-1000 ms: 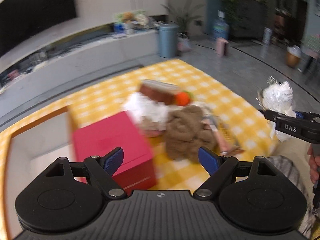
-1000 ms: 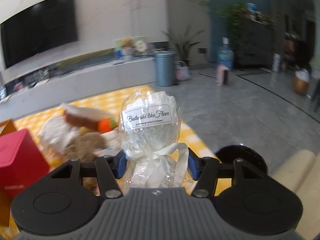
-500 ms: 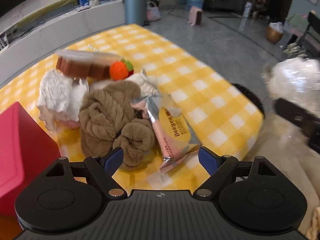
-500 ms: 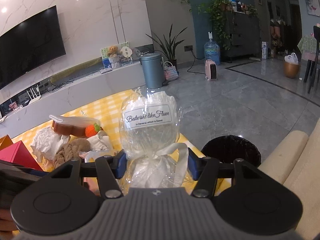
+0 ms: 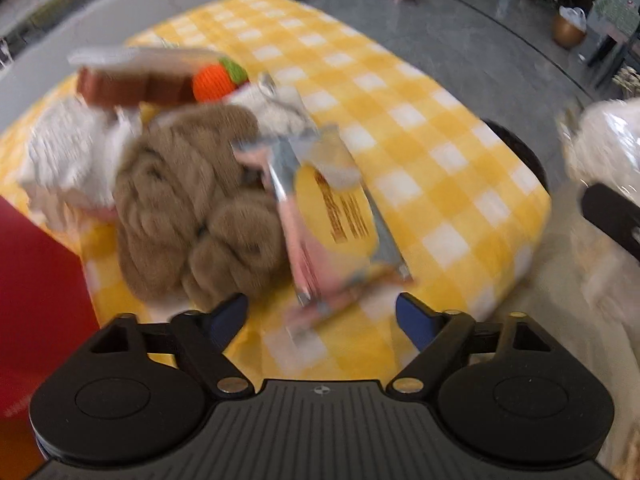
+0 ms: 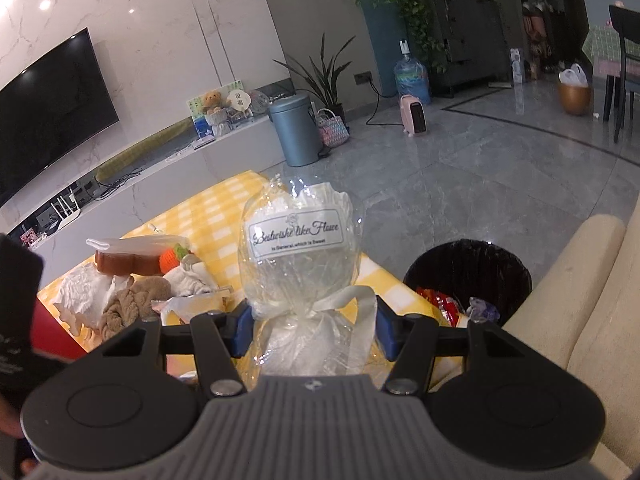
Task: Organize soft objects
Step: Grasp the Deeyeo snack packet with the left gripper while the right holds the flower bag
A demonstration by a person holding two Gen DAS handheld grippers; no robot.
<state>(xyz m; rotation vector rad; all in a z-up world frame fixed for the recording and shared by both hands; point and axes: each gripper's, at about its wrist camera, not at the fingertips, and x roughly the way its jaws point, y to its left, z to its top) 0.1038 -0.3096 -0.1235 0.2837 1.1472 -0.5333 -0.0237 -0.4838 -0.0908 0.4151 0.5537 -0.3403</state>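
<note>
My left gripper [image 5: 322,318] is open and empty, just above a pile on the yellow checked cloth [image 5: 420,128]. The pile holds a brown fluffy cloth [image 5: 192,208], a pink and yellow snack packet [image 5: 332,216], a white knit cloth [image 5: 68,152], a brown cake-like pack [image 5: 132,76] and an orange knit toy [image 5: 214,82]. My right gripper [image 6: 312,326] is shut on a clear cellophane bag tied with a white ribbon [image 6: 300,264], held up to the right of the table; the bag also shows in the left wrist view [image 5: 600,148].
A red box [image 5: 36,300] stands left of the pile. A black waste bin [image 6: 468,280] with wrappers sits on the floor off the table's right edge. A cream sofa [image 6: 580,320] is at the right. A TV unit and grey floor lie beyond.
My left gripper has come closer to the pile and lower, toward the snack packet. My right gripper keeps hold of the cellophane bag and has shifted slightly.
</note>
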